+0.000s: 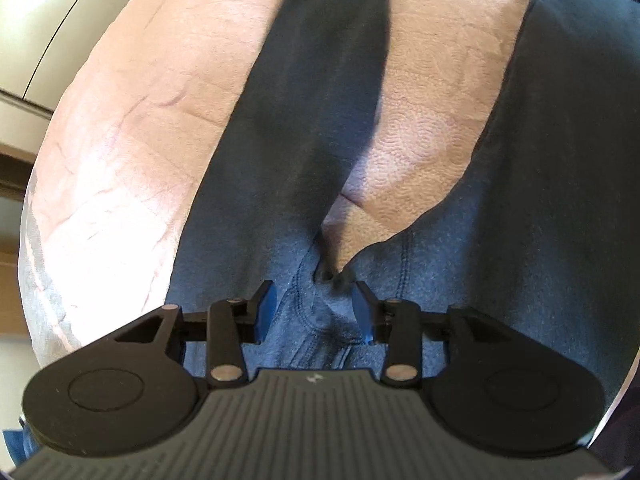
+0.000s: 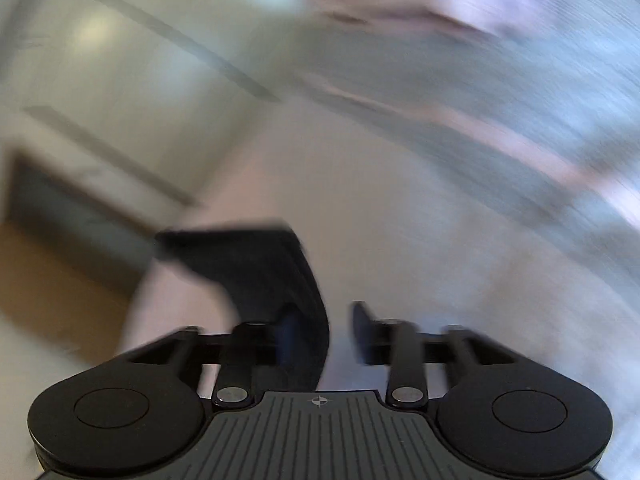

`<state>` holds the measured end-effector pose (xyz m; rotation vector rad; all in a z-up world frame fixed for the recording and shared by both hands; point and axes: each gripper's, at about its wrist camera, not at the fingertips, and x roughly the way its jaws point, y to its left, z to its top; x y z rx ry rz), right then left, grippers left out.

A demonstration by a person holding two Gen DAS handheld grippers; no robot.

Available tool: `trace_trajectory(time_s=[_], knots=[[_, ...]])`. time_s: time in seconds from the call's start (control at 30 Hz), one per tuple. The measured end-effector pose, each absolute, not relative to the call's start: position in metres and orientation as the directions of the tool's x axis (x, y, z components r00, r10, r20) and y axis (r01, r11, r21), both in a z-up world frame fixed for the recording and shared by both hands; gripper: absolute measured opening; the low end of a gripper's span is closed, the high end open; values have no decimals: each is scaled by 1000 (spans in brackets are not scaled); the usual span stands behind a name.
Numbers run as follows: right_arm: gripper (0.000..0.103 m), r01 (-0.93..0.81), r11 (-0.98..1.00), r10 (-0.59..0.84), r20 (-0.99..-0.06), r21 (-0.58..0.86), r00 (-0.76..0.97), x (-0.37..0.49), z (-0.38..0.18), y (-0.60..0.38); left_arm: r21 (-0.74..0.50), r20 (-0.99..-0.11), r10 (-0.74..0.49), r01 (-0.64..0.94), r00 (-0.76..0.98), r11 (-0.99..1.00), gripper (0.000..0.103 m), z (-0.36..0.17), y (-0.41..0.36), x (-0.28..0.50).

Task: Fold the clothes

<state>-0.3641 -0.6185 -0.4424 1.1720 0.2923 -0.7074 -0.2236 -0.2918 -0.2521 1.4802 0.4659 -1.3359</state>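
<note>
Your left gripper (image 1: 314, 308) stands over the crotch seam of the dark blue trousers (image 1: 280, 184), its jaws apart with cloth between the blue pads (image 1: 266, 306) but not pinched. This placement suits a fold: the seam is the point where both legs meet, so a grip here would control the garment's centre line.

The trousers lie flat on the pink bedspread (image 1: 132, 128), one leg running away from the seam, the other spreading off to the right of it.

Your right gripper (image 2: 340, 332) is blurred. Its jaws stand apart; a dark strip of cloth (image 2: 276, 280) hangs against the left finger, but you cannot tell whether it is caught there.

No container appears in either view.
</note>
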Motion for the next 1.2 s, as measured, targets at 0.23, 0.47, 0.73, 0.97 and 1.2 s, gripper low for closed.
trace_trajectory(time_s=[0.23,0.47,0.73,0.97,1.2], knots=[[44,713,138,-282,-663,687,693,-394,-457,-578,406,-895,-346,835,282,-370,38,-249,-291,-225],[45,681,222,-70,-685,698,725,-404,-441,-501,410,-897,-347,812,276,-416,42,-256,-283,-230],[45,696,266,44,-730,667,682,-382,-454,-474,416,-887,-357,843,293,-342,42,-253,-282,-217],[46,783,320,-27,-821,533,570,-460,-418,-453,372,-904,-380,803,198,-465,43,-255,-266,-243],[84,859,376,-84,-911,347,404,-534,-389,-420,330,-916,-384,762,115,-558,43,-261,-278,-264]])
